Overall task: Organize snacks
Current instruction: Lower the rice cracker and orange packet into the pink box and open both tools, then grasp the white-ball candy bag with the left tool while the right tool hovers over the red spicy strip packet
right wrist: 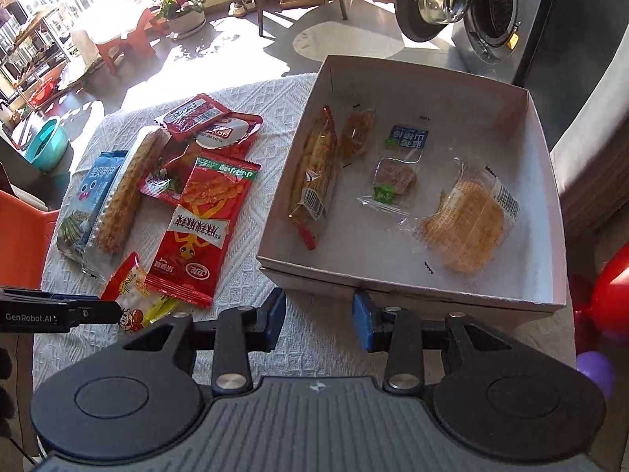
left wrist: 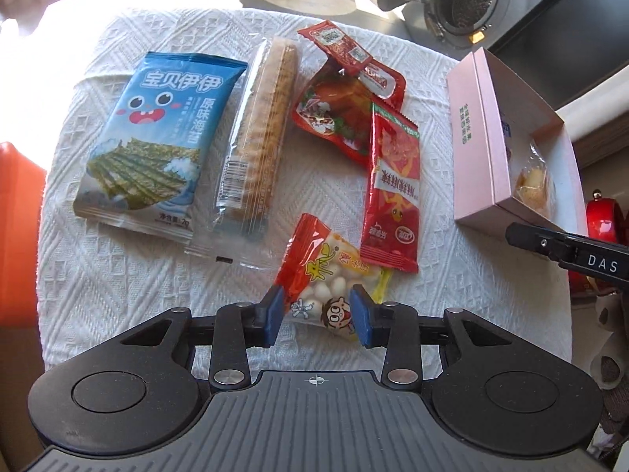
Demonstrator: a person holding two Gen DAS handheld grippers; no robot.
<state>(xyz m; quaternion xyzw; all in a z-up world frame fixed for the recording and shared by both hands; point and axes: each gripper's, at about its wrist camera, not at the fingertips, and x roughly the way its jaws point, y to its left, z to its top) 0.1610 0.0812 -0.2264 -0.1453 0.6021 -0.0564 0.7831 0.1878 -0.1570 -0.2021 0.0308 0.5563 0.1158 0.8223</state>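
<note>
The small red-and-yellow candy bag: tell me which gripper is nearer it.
Left. The left gripper straddles the candy bag, one finger on either side. The right gripper hangs off beside it, by the box.

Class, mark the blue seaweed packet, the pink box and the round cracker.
blue seaweed packet (left wrist: 157, 137): left wrist view, cartoon face.
pink box (left wrist: 473, 145): left wrist view, outer side wall.
round cracker (right wrist: 466, 228): right wrist view, its middle.

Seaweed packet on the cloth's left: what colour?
Blue, with a cartoon face; the seaweed packet shows best in the left wrist view.
</note>
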